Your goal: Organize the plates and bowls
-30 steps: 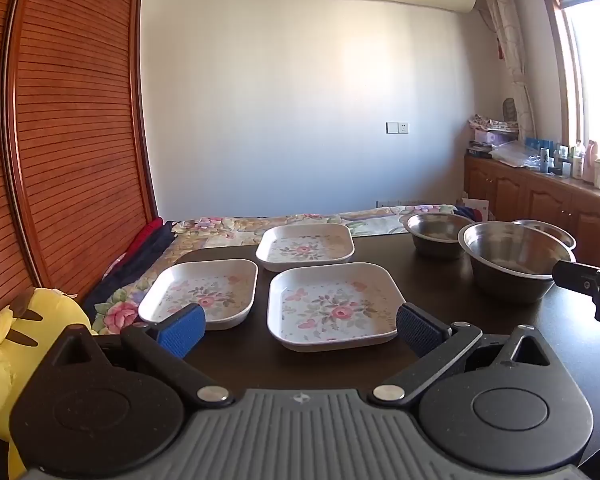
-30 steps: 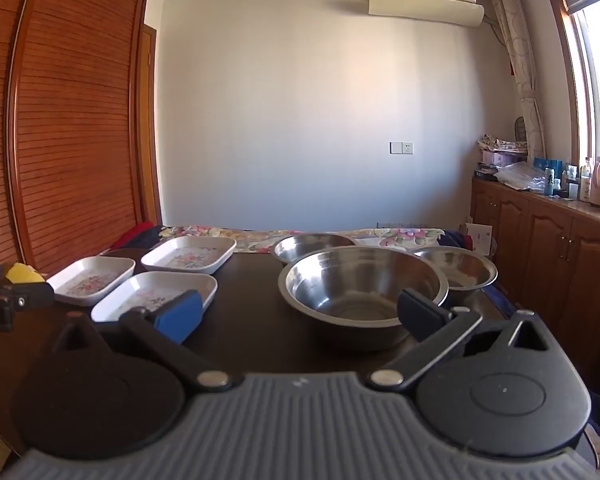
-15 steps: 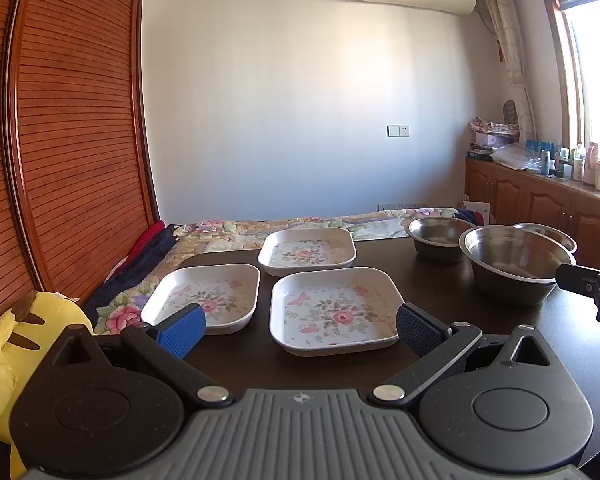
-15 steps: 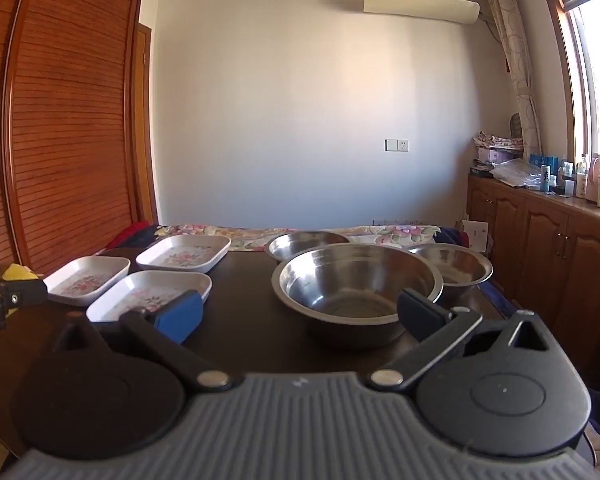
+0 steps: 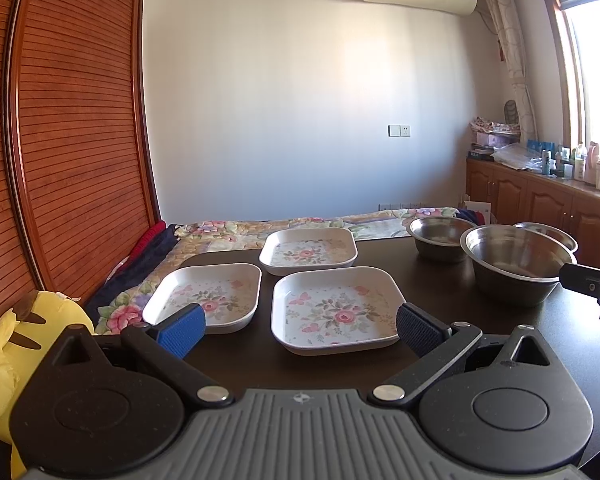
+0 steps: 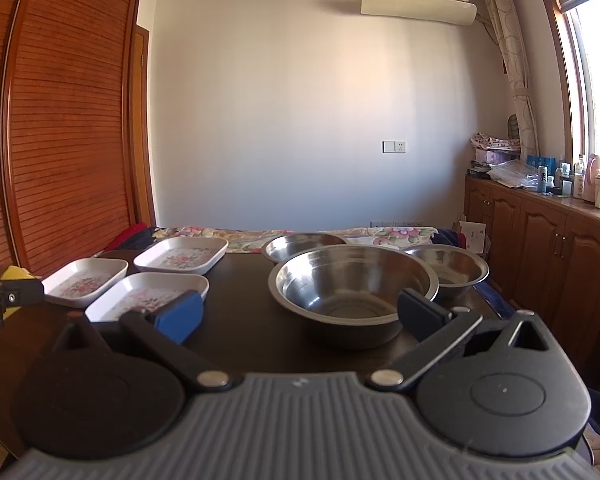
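Observation:
Three white square floral plates lie on the dark table (image 5: 500, 320): a near plate (image 5: 334, 310), a left plate (image 5: 208, 296) and a far plate (image 5: 309, 250). Three steel bowls stand to the right: a large bowl (image 6: 352, 290), a back bowl (image 6: 302, 245) and a right bowl (image 6: 448, 270). My left gripper (image 5: 298, 330) is open and empty, just short of the near plate. My right gripper (image 6: 300, 314) is open and empty, just in front of the large bowl. The plates also show in the right wrist view (image 6: 148, 294).
A yellow plush toy (image 5: 8, 356) sits off the table's left edge. A floral bedspread (image 5: 236, 232) lies beyond the table. A slatted wooden door (image 5: 60, 160) stands on the left. Wooden cabinets (image 6: 540, 240) with bottles run along the right wall.
Both grippers have drawn back and risen slightly, so the plates and bowls sit a little lower and farther in view. Both stay open and empty.

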The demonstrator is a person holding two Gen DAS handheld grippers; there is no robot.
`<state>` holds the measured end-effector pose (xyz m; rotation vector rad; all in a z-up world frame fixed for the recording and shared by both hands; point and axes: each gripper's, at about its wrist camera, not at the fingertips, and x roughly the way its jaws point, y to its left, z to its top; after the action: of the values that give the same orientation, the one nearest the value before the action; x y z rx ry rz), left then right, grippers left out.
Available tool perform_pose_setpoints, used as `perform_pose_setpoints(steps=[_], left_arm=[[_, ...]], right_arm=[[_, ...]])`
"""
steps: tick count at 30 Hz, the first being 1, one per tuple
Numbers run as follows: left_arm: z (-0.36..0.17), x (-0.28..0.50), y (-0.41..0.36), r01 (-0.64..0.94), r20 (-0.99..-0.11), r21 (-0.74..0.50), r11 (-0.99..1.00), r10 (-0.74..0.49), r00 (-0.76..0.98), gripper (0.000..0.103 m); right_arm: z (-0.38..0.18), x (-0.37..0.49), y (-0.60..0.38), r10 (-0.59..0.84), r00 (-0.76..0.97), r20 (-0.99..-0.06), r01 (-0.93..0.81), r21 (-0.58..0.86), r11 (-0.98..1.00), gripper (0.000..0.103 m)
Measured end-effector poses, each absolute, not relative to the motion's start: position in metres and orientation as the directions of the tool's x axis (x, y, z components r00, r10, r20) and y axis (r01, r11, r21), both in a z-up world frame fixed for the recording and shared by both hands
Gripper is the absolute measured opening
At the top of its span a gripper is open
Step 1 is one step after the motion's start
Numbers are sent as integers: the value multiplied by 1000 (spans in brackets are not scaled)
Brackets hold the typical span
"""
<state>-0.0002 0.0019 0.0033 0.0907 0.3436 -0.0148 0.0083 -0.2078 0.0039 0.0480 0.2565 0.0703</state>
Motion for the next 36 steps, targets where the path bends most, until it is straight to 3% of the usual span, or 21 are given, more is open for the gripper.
perform_pose_setpoints(steps=[36], left_arm=[[-1, 0, 3, 33, -353, 86, 996, 0, 936, 103]], right_arm=[[2, 8, -208, 71, 964, -257, -59, 57, 997, 103]])
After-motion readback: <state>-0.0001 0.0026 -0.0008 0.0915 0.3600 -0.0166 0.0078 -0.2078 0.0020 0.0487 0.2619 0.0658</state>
